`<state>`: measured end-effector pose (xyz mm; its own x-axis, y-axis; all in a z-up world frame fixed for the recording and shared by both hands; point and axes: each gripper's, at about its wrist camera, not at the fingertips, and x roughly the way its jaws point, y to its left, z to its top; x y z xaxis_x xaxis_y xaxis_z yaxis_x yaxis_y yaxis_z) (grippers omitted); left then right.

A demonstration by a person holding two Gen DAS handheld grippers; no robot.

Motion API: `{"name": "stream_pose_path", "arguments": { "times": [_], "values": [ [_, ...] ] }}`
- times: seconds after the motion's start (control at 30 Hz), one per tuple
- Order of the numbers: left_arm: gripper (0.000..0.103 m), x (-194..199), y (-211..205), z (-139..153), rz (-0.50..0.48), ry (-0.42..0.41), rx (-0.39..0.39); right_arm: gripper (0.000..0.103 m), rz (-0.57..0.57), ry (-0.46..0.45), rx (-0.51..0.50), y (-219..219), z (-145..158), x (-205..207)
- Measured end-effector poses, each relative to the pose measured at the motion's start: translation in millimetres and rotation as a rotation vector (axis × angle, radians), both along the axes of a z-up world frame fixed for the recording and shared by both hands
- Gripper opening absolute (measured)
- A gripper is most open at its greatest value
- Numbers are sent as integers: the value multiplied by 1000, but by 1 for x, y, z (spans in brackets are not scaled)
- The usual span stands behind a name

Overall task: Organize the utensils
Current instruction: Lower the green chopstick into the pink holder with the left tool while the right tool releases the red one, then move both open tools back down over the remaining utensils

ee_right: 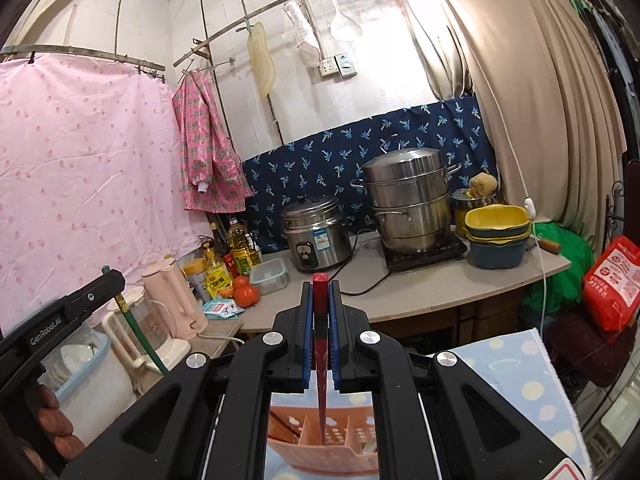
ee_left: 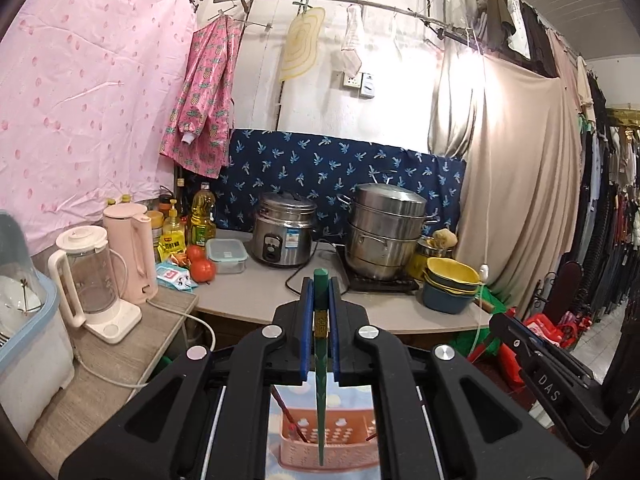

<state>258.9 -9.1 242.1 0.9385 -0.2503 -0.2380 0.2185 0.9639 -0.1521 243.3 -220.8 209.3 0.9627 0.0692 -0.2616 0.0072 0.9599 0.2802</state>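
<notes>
At the bottom centre of each wrist view, a pink slotted utensil basket sat on a blue spotted cloth, with dividers splitting it into compartments and a reddish stick already leaning in its left part. The left gripper was clamped on 1 green chopstick, held near its thick upper end so the tapered tip hung down over the basket's middle; whether the tip had entered a slot could not be told. The right gripper was likewise closed on 1 red chopstick, its point hanging just above or within a central compartment. Both sticks looked light, stiff and smooth, so they would likely slip or pivot if pinched loosely; a hold near the square top, as here, seemed the surest place. The left gripper also showed at the left edge of the right wrist view, green stick slanting down. Farther back, in the middle of the frames, the tabletop carried a pink kettle, tomatoes, a rice cooker, a steel steamer pot and stacked bowls, with a dark blue patterned cloth behind.
</notes>
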Motion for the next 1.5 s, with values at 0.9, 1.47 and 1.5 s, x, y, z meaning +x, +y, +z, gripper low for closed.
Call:
{"name": "stream_pose_path", "arguments": {
  "times": [0.9, 1.47, 1.5],
  "values": [
    [43, 27, -2, -97, -16, 175, -17, 39, 29, 181, -58, 11, -104, 14],
    [43, -67, 24, -167, -23, 326, 12, 39, 59, 318, -91, 12, -158, -96],
    [43, -75, 25, -177, -23, 346, 16, 39, 63, 338, -91, 13, -166, -105]
  ]
}}
